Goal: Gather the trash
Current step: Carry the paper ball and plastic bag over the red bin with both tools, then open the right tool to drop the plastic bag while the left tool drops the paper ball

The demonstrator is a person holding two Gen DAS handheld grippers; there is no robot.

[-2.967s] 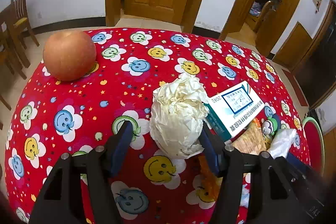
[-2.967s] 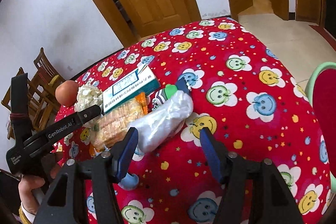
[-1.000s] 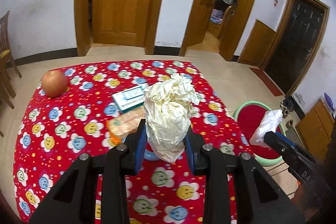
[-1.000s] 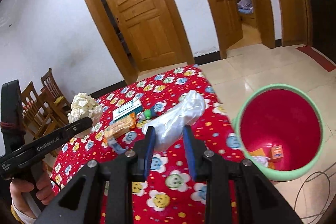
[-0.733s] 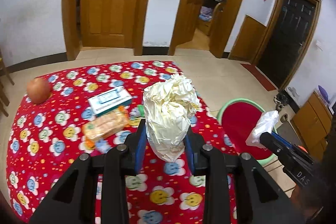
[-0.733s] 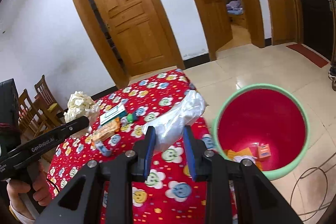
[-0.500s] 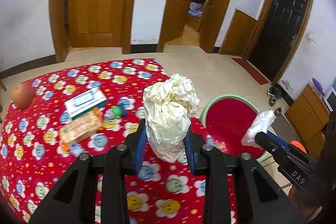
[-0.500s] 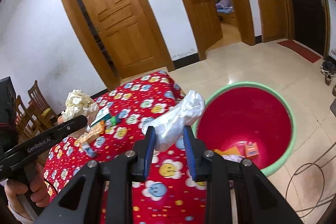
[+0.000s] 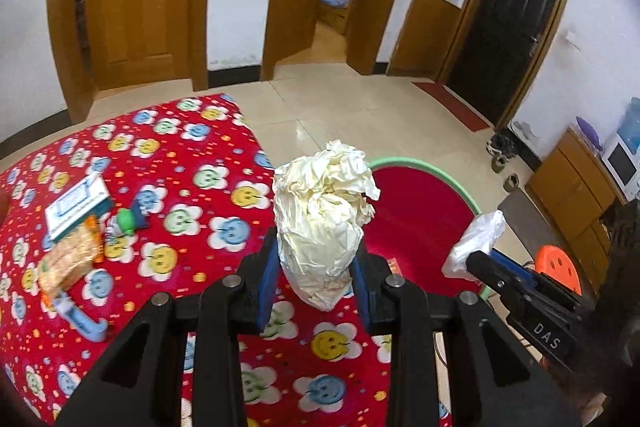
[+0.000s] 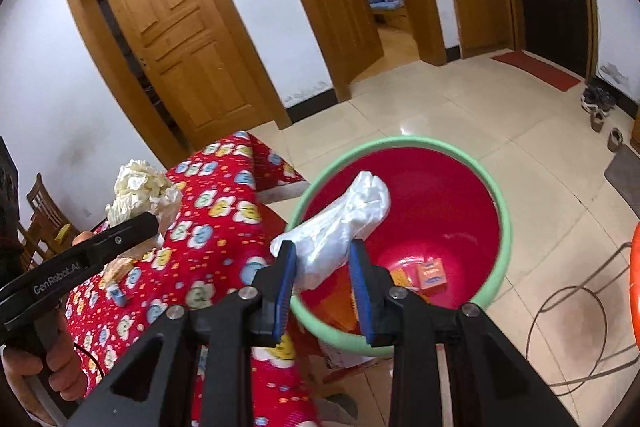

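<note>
My left gripper [image 9: 315,279] is shut on a crumpled ball of cream paper [image 9: 322,219] and holds it in the air over the table's right edge, just short of the bin. My right gripper [image 10: 323,275] is shut on a scrunched white plastic bag [image 10: 340,225] and holds it above the near rim of the red bin with a green rim [image 10: 502,211]. The bin [image 9: 416,227] stands on the floor beside the table and has small cartons [image 10: 430,273] at its bottom. The paper ball shows at left in the right wrist view [image 10: 140,191].
The table with a red smiley cloth [image 9: 192,163] carries a teal box [image 9: 78,201], a snack packet [image 9: 70,259], a green and blue item [image 9: 130,219] and a blue item [image 9: 82,319]. An orange stool [image 9: 558,267] and a cable loop [image 10: 576,339] lie right of the bin.
Both grippers closed on their trash, lifted it off the table and carried it right toward the bin. The plastic bag now hangs over the bin's rim.
</note>
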